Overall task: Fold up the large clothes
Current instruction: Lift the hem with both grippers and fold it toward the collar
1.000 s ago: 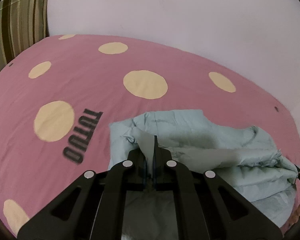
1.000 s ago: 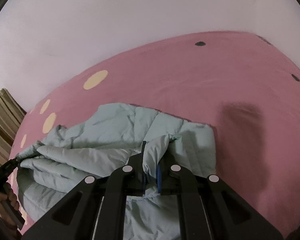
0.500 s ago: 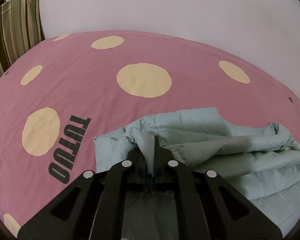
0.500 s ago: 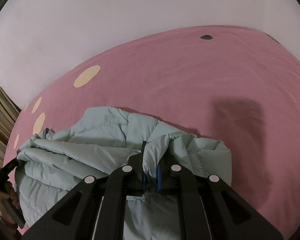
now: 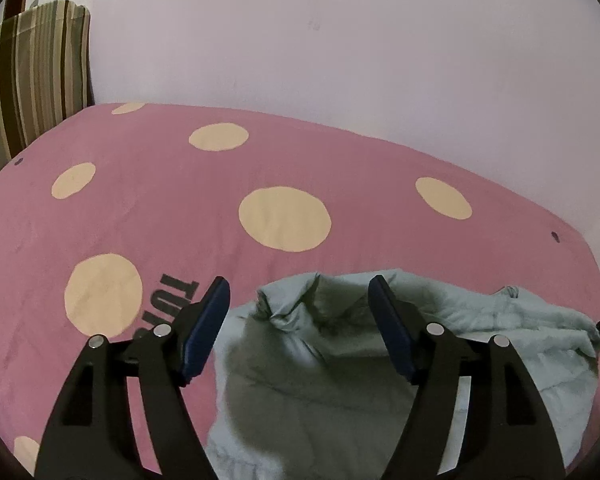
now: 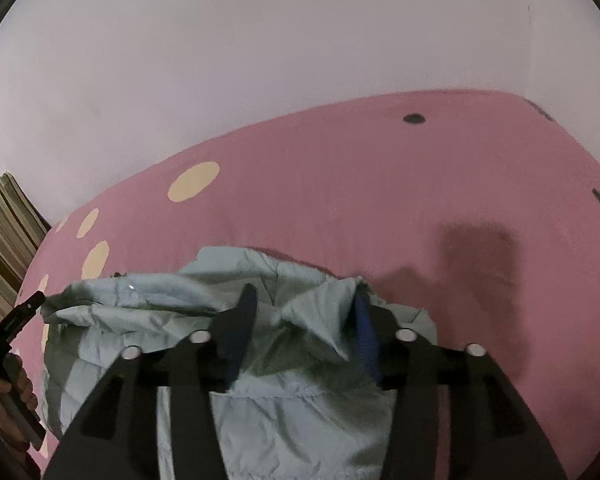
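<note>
A pale blue-green quilted jacket [image 5: 320, 364] lies bunched and partly folded on a pink bed sheet [image 5: 172, 184] with cream dots. In the left wrist view my left gripper [image 5: 298, 300] is open just above the jacket's near left corner, with nothing between its blue pads. In the right wrist view the jacket [image 6: 148, 308] lies under my right gripper [image 6: 304, 308], which is open with a fold of fabric standing loose between the fingers. The left gripper [image 6: 16, 316] shows at the left edge there, held by a hand.
A striped cushion [image 5: 32, 80] stands at the bed's far left corner against a plain pale wall [image 5: 340, 48]. Black lettering [image 5: 168, 304] is printed on the sheet by the left gripper. The sheet [image 6: 400, 200] stretches beyond the jacket to the right.
Both grippers were shut on jacket fabric and have opened, letting it go. The jacket has settled onto the sheet, and both cameras have pulled back a little.
</note>
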### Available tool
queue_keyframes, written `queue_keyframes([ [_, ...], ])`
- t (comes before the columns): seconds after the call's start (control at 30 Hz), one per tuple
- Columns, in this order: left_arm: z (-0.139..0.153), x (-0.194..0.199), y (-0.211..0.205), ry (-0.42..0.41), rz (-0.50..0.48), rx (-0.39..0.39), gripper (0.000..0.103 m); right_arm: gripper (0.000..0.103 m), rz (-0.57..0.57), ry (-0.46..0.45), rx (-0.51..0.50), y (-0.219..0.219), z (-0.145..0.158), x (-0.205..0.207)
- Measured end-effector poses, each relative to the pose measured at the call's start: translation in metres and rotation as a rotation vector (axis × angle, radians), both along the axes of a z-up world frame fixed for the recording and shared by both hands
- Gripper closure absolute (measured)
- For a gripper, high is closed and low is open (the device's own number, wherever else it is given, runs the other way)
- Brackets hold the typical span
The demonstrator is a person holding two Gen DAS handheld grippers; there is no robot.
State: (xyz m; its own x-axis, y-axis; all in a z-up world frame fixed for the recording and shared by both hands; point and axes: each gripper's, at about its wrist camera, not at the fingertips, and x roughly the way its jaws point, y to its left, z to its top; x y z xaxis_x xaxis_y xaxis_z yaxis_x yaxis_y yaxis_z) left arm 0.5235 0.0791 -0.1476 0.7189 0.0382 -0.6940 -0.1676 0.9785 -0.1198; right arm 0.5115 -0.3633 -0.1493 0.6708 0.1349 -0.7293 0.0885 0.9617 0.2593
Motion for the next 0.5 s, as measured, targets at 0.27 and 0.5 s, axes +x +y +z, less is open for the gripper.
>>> queue_keyframes([
  [0.27,-0.014,-0.016,0.025,0.022,-0.035,-0.008,0.031,0.040,0.021,-0.010,-0.028,-0.010,0.005,-0.013],
  [0.5,-0.036,0.010,0.029,0.105,-0.081,-0.045,0.031,0.040,0.047,0.025,-0.049,-0.012,-0.013,0.011],
])
